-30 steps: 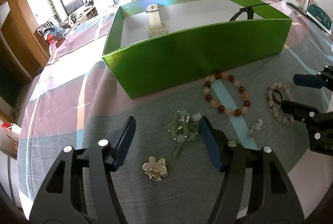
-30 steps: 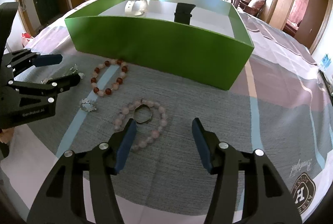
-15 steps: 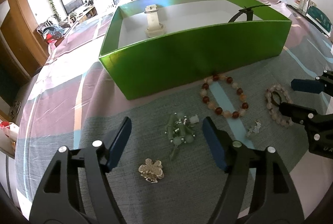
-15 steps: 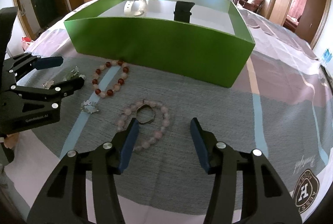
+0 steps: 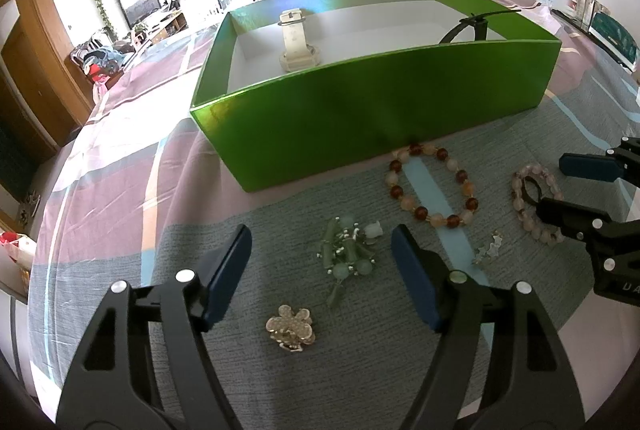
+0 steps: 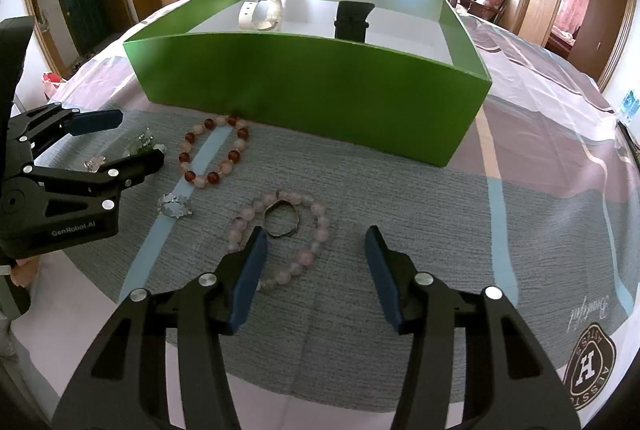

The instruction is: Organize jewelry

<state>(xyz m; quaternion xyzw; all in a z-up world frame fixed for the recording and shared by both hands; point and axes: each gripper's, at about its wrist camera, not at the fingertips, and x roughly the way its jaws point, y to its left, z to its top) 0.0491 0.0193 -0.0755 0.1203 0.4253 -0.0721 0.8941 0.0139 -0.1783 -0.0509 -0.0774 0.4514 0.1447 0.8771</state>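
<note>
My left gripper (image 5: 320,262) hangs with jaws spread over the green jade-like bead cluster (image 5: 349,253), a gold flower brooch (image 5: 291,327) nearer. My right gripper (image 6: 316,270) is likewise apart above the pale pink bead bracelet (image 6: 280,238) ringing a dark metal ring (image 6: 282,219). Beyond lies the red-and-cream bead bracelet (image 6: 214,156), then the green cardboard box (image 6: 312,86) holding a white watch (image 6: 262,12) and black watch (image 6: 353,19). I judge picking is next: lower, close, carry into the box.

bead bracelets (image 5: 432,186) (image 6: 280,234), brooches (image 5: 291,323) lie flat before the green box (image 5: 376,118) — two watches (image 5: 296,40) inside.
</note>
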